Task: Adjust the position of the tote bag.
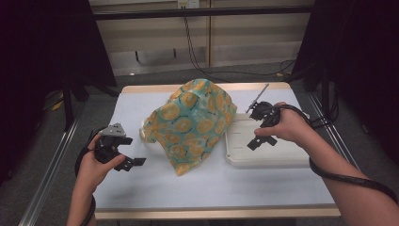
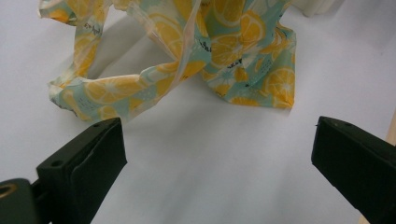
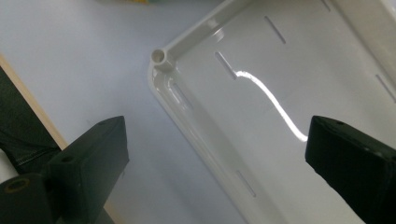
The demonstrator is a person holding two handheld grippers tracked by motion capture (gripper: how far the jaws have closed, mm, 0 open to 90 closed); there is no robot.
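Meanwhile both the left gripper (image 1: 133,157) and right gripper (image 1: 260,127) gape empty, flanking the bag (image 1: 193,123), right over the tray (image 1: 268,160) rim.

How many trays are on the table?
1. The white tray lies at the table's right side, beside the orange-print bag, under the right gripper. The bag could hide something behind it.

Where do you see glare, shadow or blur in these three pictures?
Right gripper view: a bright curved glare streak on the tray; the near jaws look soft. Left gripper view: the bag throws a soft shadow on the table; the jaws are slightly blurred. High view: even light on the table, very dark sides, and the whole picture is a bit grainy.
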